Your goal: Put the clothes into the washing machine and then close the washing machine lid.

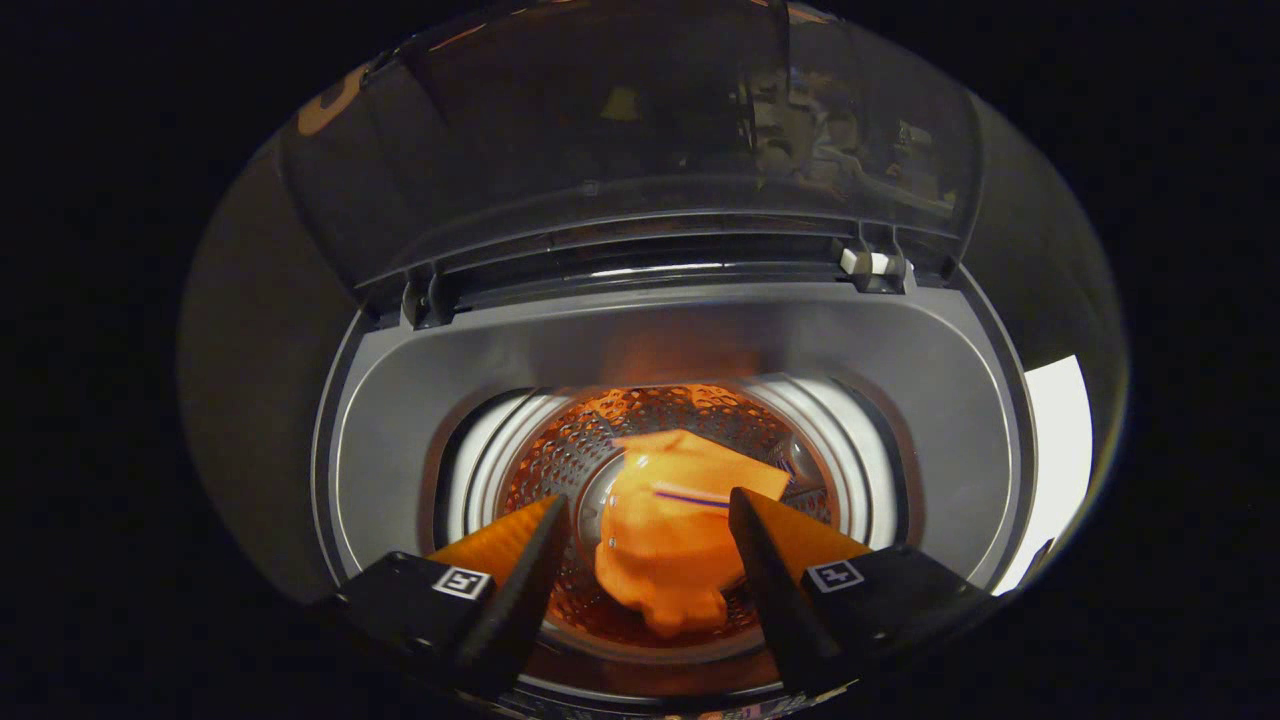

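Observation:
An orange garment (665,530) with a thin purple stripe lies bunched in the perforated steel drum (560,460) of a top-loading washing machine (640,340). My gripper (648,515) hangs over the drum mouth, looking down into it. Its two fingers (530,560) are spread wide, one on either side of the cloth, and neither presses on it. The garment sits below and between them, free of the fingers. The dark see-through lid (660,130) stands raised upright at the back of the machine, beyond the drum.
A grey plastic collar (400,420) rings the drum opening. The lid's hinges (870,265) sit along the back rim. A bright white patch (1055,450) shows to the right of the machine's body. Dark booth wall surrounds the machine.

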Motion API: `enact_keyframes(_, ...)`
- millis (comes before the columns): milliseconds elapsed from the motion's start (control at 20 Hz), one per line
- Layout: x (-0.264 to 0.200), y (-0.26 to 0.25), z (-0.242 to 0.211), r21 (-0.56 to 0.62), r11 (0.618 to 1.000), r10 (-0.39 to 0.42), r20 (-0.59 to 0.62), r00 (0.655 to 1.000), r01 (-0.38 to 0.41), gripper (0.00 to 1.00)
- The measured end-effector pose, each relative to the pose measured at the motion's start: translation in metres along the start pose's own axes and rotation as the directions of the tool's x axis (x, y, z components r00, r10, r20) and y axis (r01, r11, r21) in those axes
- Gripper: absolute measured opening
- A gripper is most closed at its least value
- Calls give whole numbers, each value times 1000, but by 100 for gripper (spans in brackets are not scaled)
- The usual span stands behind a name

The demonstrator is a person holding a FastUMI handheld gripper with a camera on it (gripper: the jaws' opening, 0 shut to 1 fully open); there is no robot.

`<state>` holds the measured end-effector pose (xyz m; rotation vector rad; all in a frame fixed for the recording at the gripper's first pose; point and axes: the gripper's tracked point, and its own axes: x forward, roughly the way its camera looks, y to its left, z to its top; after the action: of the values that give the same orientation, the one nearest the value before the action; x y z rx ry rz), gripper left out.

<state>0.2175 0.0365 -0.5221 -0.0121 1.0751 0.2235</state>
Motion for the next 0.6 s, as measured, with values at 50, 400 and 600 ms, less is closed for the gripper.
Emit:
enact_keyframes(50, -3, 0, 0, -5, 1000, -1, 0, 1000, 1, 99)
enact_keyframes(400, -18, 2, 1, -12, 1000, -9, 39, 999, 10, 99)
enact_keyframes(600, -34, 7, 1, -16, 1000, -6, 73, 997, 7, 99)
